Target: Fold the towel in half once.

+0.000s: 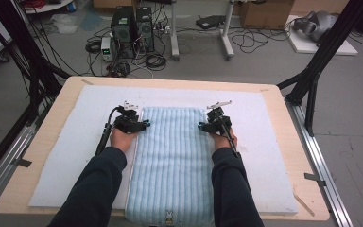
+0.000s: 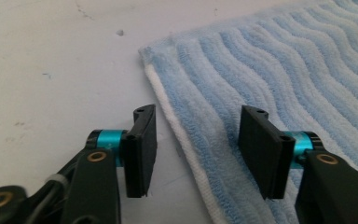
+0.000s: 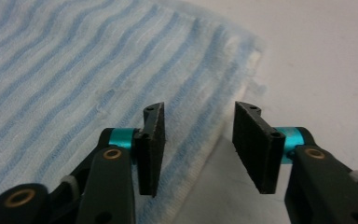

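White mat [image 1: 71, 156] under towel [image 1: 170, 156]; PCs [image 1: 132, 26] behind.

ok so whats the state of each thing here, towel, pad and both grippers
blue-and-white striped terry towel: folded, lying flat, near end hanging over the table edge
white foam pad: flat under the towel
left gripper: open, jaws astride the towel's side edge
right gripper: open, jaws astride the opposite edge

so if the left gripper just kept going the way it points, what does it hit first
Most likely the towel's left edge: the left gripper has open jaws straddling that edge, one over the white mat, one over the towel. Depth is hard to judge.
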Available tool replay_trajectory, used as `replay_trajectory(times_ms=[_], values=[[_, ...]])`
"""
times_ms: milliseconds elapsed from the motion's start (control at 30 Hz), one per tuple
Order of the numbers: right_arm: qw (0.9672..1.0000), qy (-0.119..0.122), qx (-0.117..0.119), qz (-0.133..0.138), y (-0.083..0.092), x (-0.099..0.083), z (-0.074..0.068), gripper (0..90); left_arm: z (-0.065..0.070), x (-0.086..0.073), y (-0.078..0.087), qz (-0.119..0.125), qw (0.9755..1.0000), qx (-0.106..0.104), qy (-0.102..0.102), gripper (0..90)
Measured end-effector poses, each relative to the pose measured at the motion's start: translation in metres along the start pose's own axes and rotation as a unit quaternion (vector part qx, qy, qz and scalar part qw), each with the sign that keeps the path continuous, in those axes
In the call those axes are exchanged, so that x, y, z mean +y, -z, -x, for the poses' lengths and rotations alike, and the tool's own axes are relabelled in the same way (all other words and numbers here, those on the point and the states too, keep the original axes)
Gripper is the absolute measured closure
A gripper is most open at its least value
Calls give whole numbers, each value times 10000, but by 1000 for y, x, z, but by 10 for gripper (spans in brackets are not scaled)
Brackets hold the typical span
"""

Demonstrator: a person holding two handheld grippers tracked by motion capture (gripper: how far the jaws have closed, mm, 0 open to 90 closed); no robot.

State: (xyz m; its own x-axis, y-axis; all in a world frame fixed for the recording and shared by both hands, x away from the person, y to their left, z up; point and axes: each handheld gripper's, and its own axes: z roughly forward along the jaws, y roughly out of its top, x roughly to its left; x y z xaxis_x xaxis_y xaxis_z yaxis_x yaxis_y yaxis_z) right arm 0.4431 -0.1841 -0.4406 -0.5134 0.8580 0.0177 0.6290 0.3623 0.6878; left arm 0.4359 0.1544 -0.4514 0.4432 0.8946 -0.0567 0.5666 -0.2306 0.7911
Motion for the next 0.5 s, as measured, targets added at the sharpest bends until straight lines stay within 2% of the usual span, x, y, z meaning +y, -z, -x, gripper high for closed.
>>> replay_trajectory(times_ms=[67, 133, 200, 233, 267, 333, 500], values=[[10000, 33, 7, -31, -1, 2, -2, 623, -1, 0, 1, 3, 10000, -40, -44, 581], [9999, 82, 61, -47, -1, 3, -3, 696, -1, -1, 2, -7, 9998, -172, -55, 758], [9999, 43, 143, -43, -1, 3, -4, 802, -1, -1, 2, 1, 9995, -302, 69, 858], [9997, 22, 226, -37, -1, 3, -5, 848, -2, -1, 2, -12, 9993, -339, 131, 865], [9997, 52, 223, -54, -1, 3, -6, 858, -4, -1, 2, -32, 9990, -405, 206, 869], [9998, 182, 107, -45, 0, 4, -8, 860, -7, -1, 4, -48, 9981, -522, 323, 873], [9994, 165, 222, 185, 15, 7, -10, 859, -7, 4, 19, 94, 9970, -728, 255, 873]])
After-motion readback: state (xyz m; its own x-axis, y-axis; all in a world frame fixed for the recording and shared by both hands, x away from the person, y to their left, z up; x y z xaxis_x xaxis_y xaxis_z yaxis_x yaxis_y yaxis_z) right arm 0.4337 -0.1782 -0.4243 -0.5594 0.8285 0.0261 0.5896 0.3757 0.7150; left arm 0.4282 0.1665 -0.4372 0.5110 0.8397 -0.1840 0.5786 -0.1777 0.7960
